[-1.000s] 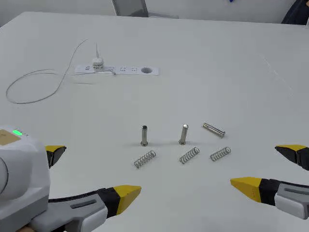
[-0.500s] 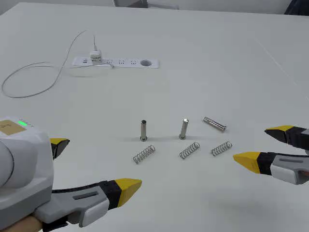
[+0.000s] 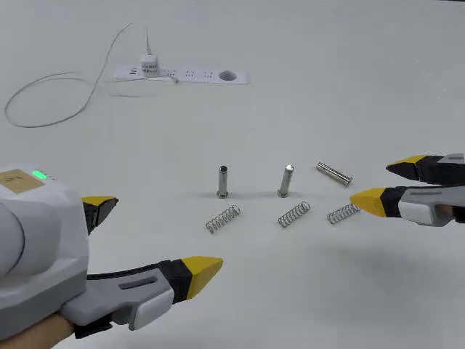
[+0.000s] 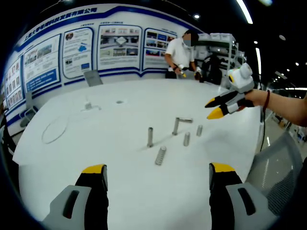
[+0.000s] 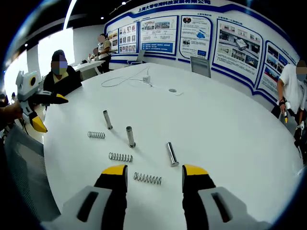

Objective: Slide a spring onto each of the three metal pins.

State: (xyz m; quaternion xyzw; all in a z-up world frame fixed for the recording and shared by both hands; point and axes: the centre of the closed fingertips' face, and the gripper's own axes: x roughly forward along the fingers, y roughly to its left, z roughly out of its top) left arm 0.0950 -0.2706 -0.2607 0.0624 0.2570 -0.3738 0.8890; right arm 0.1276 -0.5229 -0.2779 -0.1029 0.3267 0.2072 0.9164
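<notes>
Working at a wide white desk (image 3: 341,87), with the job's parts laid out toward the near edge, about midway along it.

Holding the left tongs (image 3: 154,234) over the near left corner, spread wide and gripping nothing. Holding the right tongs (image 3: 374,183) in from the right edge, open too though less widely, and just as empty. Lower yellow tip just beside the end of the right spring (image 3: 343,213). In the right gripper view, framing that spring between the two tips, a little ahead of them.

Toward the far left corner, a power strip (image 3: 182,74) with a plug in it, well apart from the work.

Three pins in a row parallel to the near edge:
- left pin (image 3: 222,182), upright on its flanged end
- middle pin (image 3: 286,180), upright on its flanged end
- right pin (image 3: 333,173), flat on the desk at an angle, closest to the right edge

Just nearer than each pin, one coil: left spring (image 3: 223,218), middle spring (image 3: 294,214) and the right spring. All loose on the desk, none touching a pin.

Judging by that, at the very first step: poised to pick up the right spring, with no pin sleeved yet.

Next, most likely:
- Come down over the coil and close gently across its middle, so as not to crush it or flick it away.
- Lift it and turn it end-on.
- Lower it over an upright pin, lined up squarely with the top.
- Or take the flat pin in the left tongs and thread the coil on sideways.

Cannot tell the intended pin from here.
</notes>
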